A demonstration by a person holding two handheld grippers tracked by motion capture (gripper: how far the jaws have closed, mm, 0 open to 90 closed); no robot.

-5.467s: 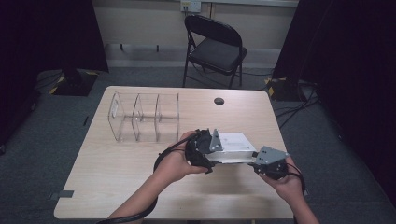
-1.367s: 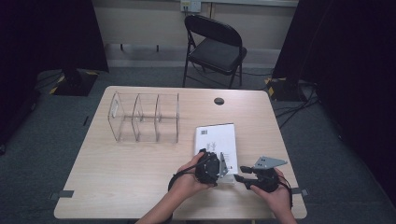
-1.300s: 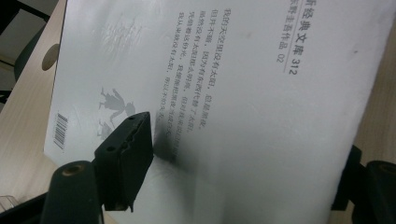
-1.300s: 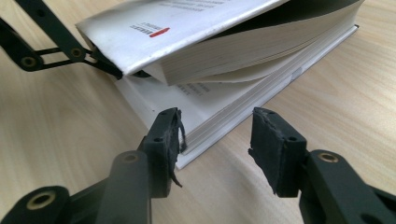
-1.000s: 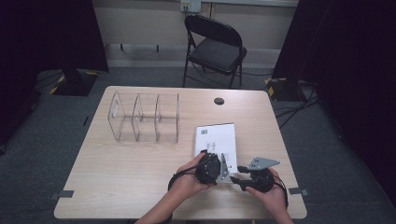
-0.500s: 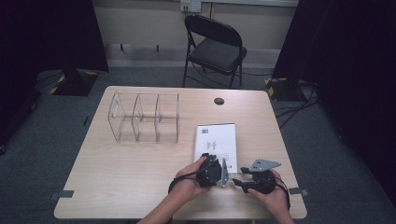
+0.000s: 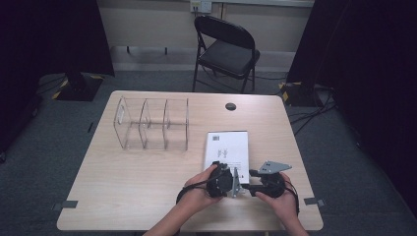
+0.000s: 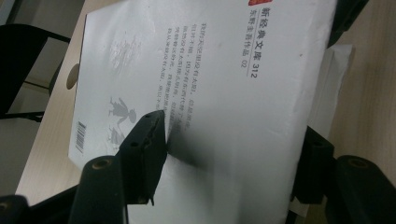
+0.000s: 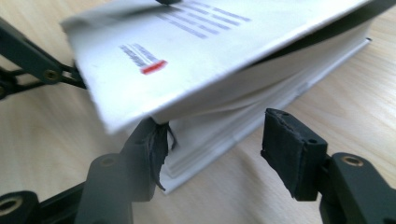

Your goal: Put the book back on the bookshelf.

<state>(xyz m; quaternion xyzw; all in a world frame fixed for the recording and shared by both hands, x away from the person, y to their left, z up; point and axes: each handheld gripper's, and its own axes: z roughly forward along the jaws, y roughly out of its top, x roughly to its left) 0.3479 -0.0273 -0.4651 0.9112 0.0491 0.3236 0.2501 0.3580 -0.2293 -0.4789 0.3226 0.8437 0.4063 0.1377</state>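
Observation:
A white book [image 7: 226, 147] lies flat on the wooden table [image 7: 123, 177], back cover up. My left gripper [image 7: 235, 181] is at its near edge. In the left gripper view [image 8: 233, 135] one jaw presses on the cover [image 8: 224, 84] and the other sits under the book's edge; these jaws have just opened a little, still gripping. My right gripper [image 7: 251, 185] faces the same corner from the right. In the right gripper view [image 9: 219, 128] the cover [image 9: 196, 42] is lifted off the pages [image 9: 219, 126]; one jaw touches them, the other stands apart. Its jaws have just opened slightly.
A clear plastic organiser [image 7: 152, 123] with three compartments stands at the back left of the table. A dark round hole [image 7: 230, 106] is near the far edge. A black folding chair [image 7: 228, 49] stands beyond the table.
Several seconds ago both grippers held the book up above the table; now it lies flat and both grippers sit at its near edge. Over the last second the hands barely moved.

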